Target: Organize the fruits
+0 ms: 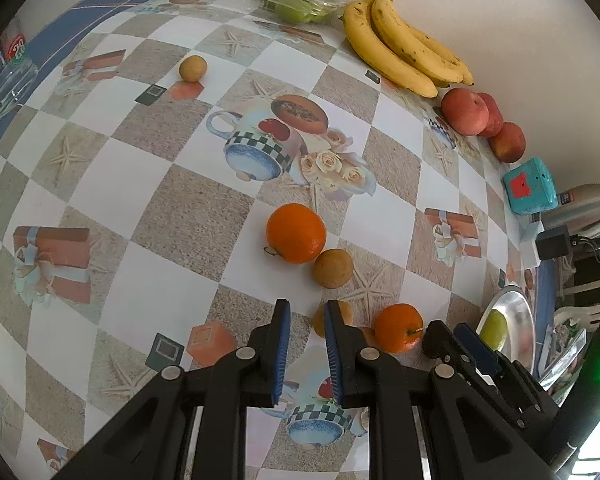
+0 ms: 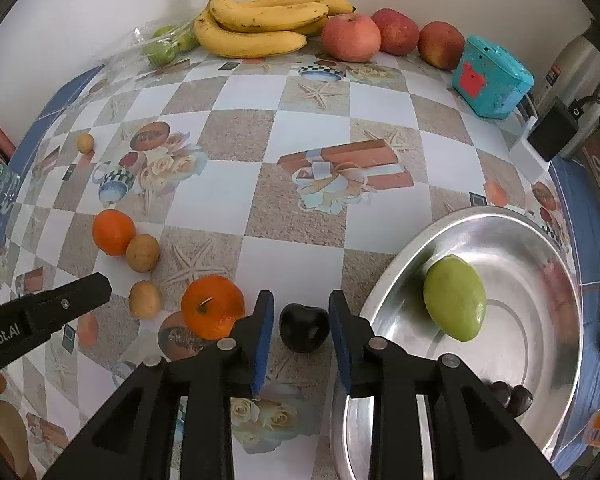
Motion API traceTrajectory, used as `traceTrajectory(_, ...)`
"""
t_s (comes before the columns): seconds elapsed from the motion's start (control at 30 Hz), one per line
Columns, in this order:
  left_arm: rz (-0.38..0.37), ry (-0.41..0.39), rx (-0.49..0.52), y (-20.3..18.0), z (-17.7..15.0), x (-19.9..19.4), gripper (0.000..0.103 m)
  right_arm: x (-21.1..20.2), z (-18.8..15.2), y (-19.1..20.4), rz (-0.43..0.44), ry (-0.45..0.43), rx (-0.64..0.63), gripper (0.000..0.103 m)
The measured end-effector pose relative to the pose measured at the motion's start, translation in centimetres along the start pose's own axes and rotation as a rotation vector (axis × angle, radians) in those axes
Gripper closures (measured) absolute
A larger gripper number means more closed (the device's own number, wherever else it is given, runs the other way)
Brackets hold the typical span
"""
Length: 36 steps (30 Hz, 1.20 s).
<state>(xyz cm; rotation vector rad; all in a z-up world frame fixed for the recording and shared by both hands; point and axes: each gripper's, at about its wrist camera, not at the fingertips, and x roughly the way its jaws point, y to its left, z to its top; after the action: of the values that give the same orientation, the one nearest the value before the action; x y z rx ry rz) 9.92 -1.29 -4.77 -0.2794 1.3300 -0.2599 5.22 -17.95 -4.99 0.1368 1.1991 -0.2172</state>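
Both wrist views look steeply down, sharing oranges.

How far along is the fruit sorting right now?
Early. Done: a green mango and some small dark fruits lie in the metal tray. In hand: the right gripper straddles a dark plum on the table, pads not touching it. The left gripper is shut and empty. Left: two oranges, small brown fruits, bananas, apples.

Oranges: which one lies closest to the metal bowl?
The orange showing its stem, just left of the right gripper; the other orange sits farther left, beside a small brown fruit.
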Motion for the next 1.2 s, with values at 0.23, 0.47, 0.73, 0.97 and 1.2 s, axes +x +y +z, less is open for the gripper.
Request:
traceTrajectory(0.23,0.004,0.019,-0.002,-0.1,-0.1,0.4,0.048,0.1,-0.1,0.4,-0.017,0.001,-0.029,0.068)
traceTrajectory(0.47,0.011,0.037,0.014,-0.2,-0.3,0.9,0.046,0.3,-0.2,1.2,-0.074,0.007,-0.093,0.07)
traceTrajectory(0.73,0.009,0.045,0.02,-0.4,-0.3,1.1,0.046,0.3,-0.4,1.4,-0.091,0.012,-0.12,0.075)
traceTrajectory(0.97,0.006,0.053,0.019,-0.4,-0.3,1.3,0.046,0.3,-0.3,1.3,-0.08,0.01,-0.108,0.076)
traceTrajectory(1.2,-0.007,0.05,0.01,-0.3,-0.2,1.3,0.046,-0.3,-0.2,0.2,0.004,0.016,-0.029,0.077)
